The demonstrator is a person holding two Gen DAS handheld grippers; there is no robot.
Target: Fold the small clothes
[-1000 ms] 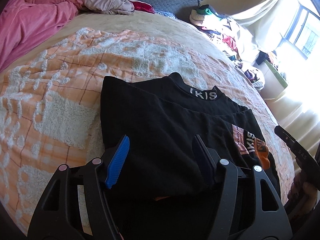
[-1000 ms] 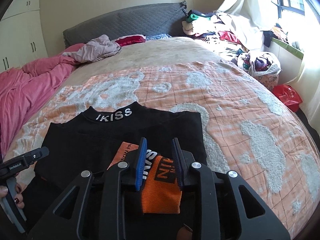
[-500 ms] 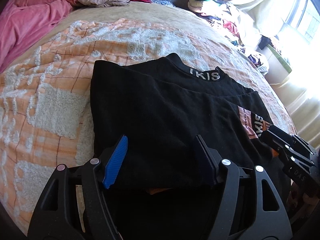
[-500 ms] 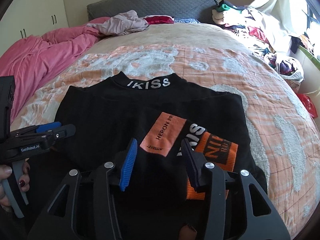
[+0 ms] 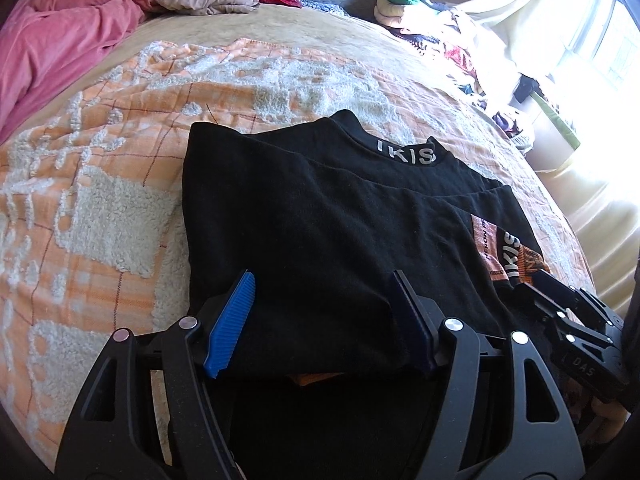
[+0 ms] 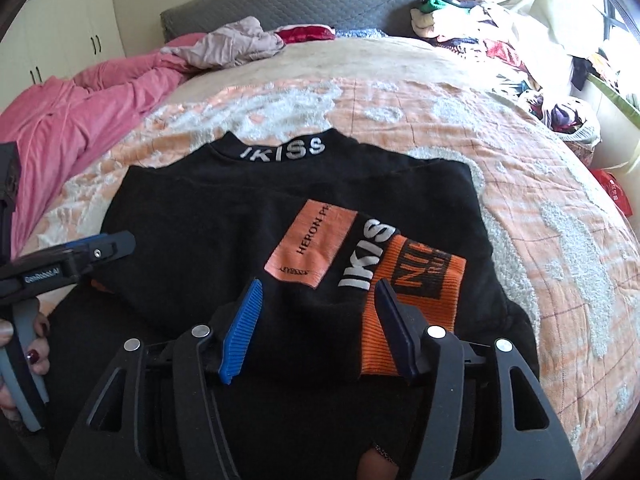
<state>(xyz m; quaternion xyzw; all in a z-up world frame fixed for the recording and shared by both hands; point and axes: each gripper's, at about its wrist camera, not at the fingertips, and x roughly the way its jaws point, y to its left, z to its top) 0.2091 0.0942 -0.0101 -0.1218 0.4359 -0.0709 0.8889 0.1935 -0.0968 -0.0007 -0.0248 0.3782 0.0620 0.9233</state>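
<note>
A black top (image 5: 320, 232) with a white "IKISS" collar (image 6: 280, 151) lies on the orange and white blanket (image 5: 100, 200), its sleeves folded in over the body. An orange cuff (image 6: 412, 300) and an orange patch (image 6: 312, 244) lie on top. My left gripper (image 5: 324, 316) is open and empty, low over the near left part of the top. My right gripper (image 6: 320, 324) is open and empty over the near right part, by the orange cuff. Each gripper shows in the other's view, the left (image 6: 80, 256) and the right (image 5: 568, 320).
A pink duvet (image 6: 80, 112) lies along the left of the bed. A beige garment (image 6: 236, 46) and a red one (image 6: 304, 34) lie by the grey headboard (image 6: 280, 4). Piled clothes (image 6: 500, 40) fill the far right. A red bag (image 6: 612, 196) lies beyond the bed's right edge.
My right gripper has opened off the orange cuff, which now lies flat on the top. Both grippers have drawn back a little toward the near edge.
</note>
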